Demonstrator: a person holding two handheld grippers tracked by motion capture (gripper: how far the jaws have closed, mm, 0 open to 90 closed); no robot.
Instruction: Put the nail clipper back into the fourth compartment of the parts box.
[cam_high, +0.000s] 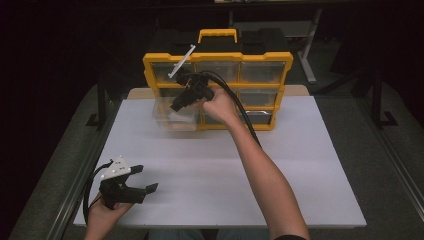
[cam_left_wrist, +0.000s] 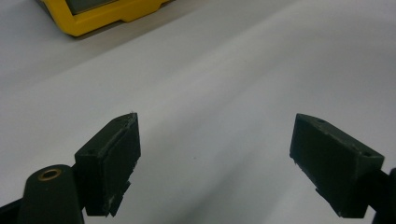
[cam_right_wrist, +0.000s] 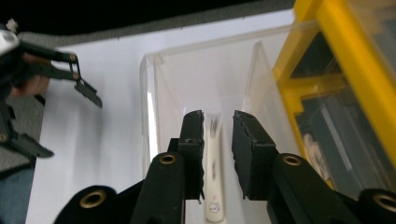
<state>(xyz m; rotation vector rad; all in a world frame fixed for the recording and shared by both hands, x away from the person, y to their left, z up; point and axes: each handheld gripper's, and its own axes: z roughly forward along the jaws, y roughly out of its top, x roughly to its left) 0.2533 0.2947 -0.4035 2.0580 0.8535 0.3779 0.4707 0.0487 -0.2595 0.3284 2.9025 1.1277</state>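
Drawer (cam_right_wrist: 205, 79) is already pulled out of the yellow organizer (cam_high: 218, 58) onto the tabletop (cam_high: 210, 175). Right gripper (cam_right_wrist: 218, 122) hovers in it, fingers released around a white stick (cam_right_wrist: 214, 186), not yet lifted. Left gripper (cam_left_wrist: 215, 140) waits with fingers spread, empty.

The white counter (cam_high: 210, 175) lies bare across the lower and right parts of the high view, open passage for either hand. At upper centre the yellow organizer case (cam_high: 220, 90) stands upright, blocking the far edge. A clear drawer (cam_high: 175, 117) pulled out before its lower left corner narrows access there.
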